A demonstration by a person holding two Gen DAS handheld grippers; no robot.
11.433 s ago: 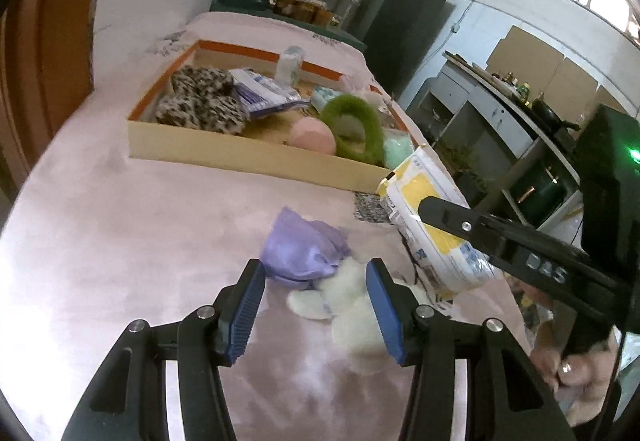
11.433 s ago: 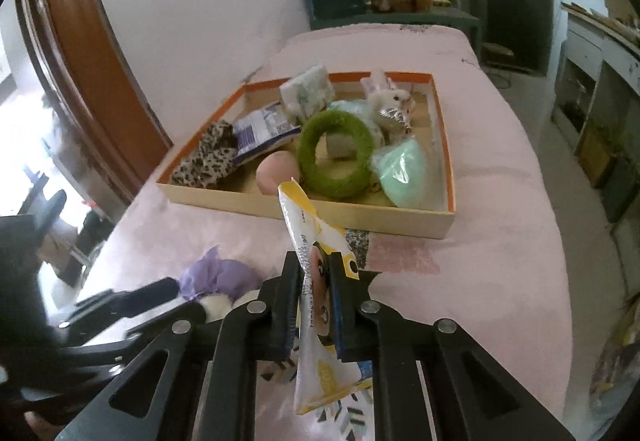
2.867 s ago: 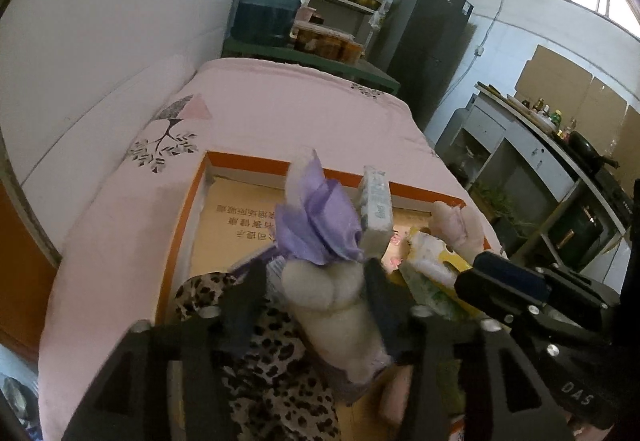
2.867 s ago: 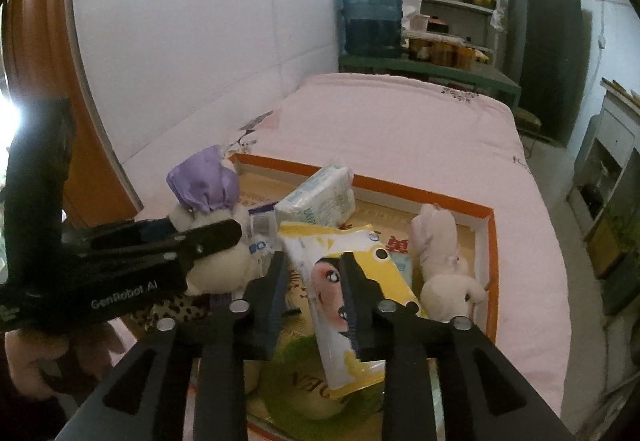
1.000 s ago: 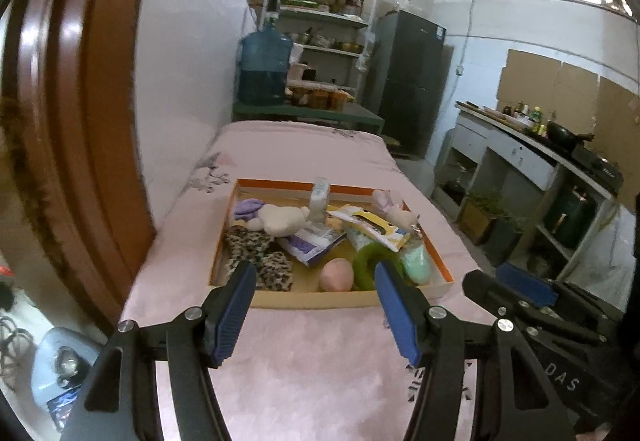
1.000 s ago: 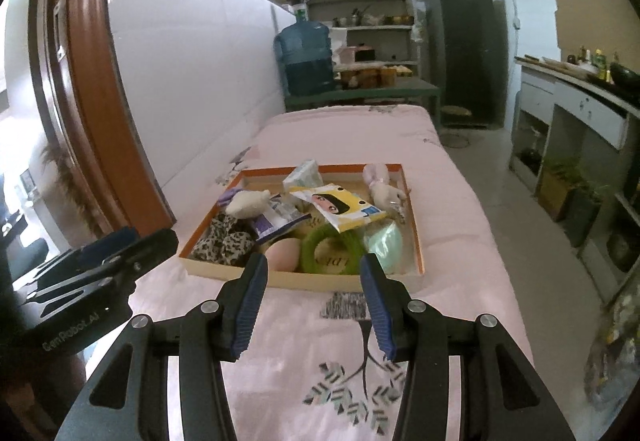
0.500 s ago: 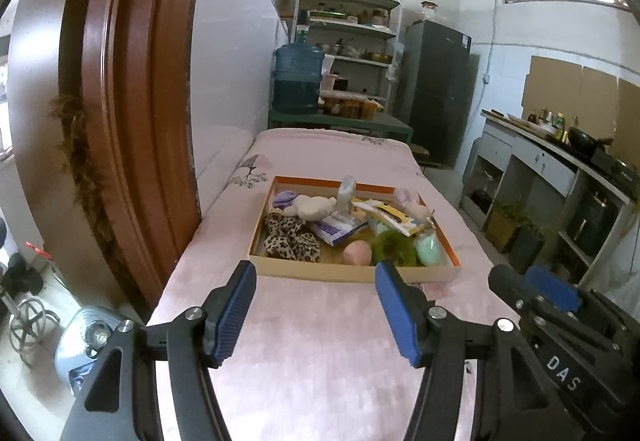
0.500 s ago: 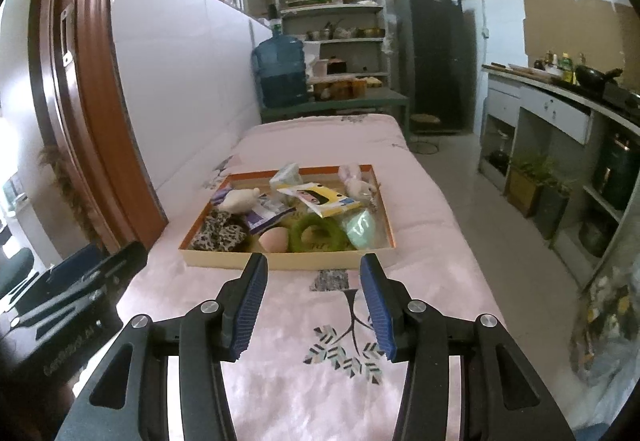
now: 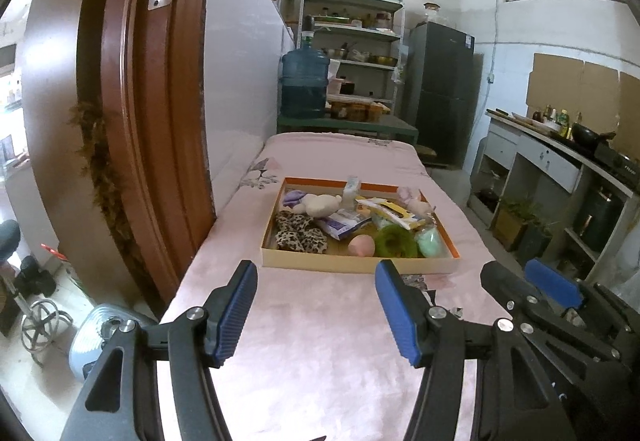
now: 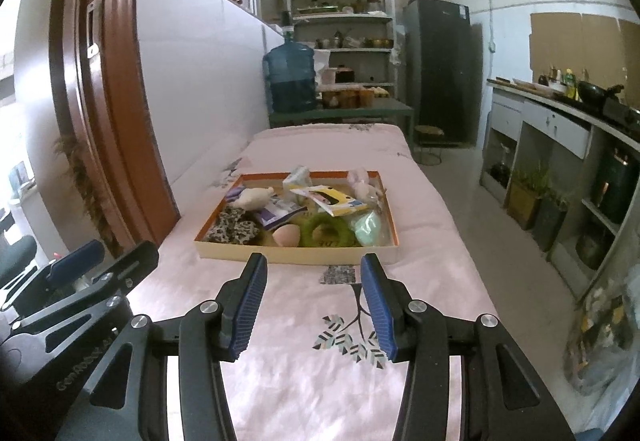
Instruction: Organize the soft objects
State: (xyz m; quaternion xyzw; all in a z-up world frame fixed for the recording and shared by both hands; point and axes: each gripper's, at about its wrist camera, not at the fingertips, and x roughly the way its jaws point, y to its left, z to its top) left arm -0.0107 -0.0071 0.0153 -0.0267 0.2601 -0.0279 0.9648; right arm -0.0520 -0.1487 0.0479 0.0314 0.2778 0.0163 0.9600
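With the soft things, among them the white plush toy (image 9: 318,204) and green fuzzy ring (image 10: 323,228), lying inside the shallow orange-rimmed cardboard tray (image 9: 352,264), hold your left gripper (image 9: 314,307) and right gripper (image 10: 311,305) spread, empty and well short of the tray's near wall.

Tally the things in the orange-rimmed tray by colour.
Leopard-print fabric: 1
White plush toy with purple cloth: 1
Green fuzzy ring: 1
Pink round ball: 1
Mint green pouch: 1
Yellow packet: 1
Pale pink plush: 1
Total: 7

Bare pink bedcover (image 10: 304,353) between jaws and tray (image 10: 296,253); tray crowded.
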